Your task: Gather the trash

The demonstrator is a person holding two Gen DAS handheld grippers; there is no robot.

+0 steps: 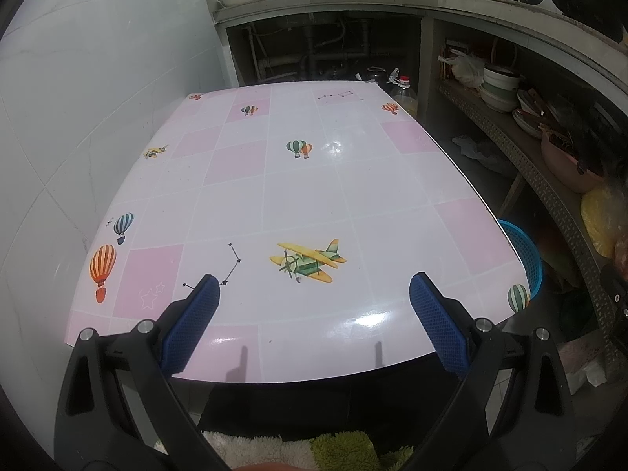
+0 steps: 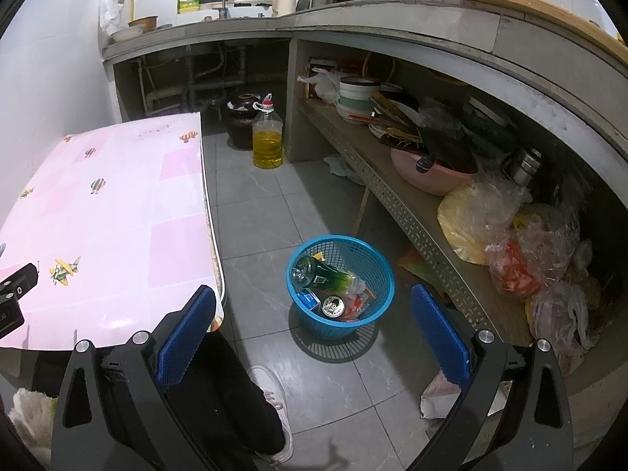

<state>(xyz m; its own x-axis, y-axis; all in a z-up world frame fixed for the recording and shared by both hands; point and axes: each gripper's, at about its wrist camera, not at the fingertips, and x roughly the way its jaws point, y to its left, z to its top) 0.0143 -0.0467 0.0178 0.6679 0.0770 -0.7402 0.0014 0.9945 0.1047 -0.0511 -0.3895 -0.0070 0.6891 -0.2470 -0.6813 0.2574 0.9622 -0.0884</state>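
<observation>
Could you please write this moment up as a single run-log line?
left gripper: open, empty, over table | right gripper: open, empty, above blue basket | basket: green bottle, can, wrappers

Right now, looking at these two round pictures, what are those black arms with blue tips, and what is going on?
Each picture comes from a camera on a hand-held gripper that a person carries, one per hand; there is no robot. The blue pads are its two fingers. The left hand-held gripper hangs open over a pink table printed with planes and balloons; no loose trash shows on it. The right hand-held gripper, also open and holding nothing, looks down at a blue basket on the floor beside the table. In it lie a green bottle, a can and wrappers, so the trash appears collected.
</observation>
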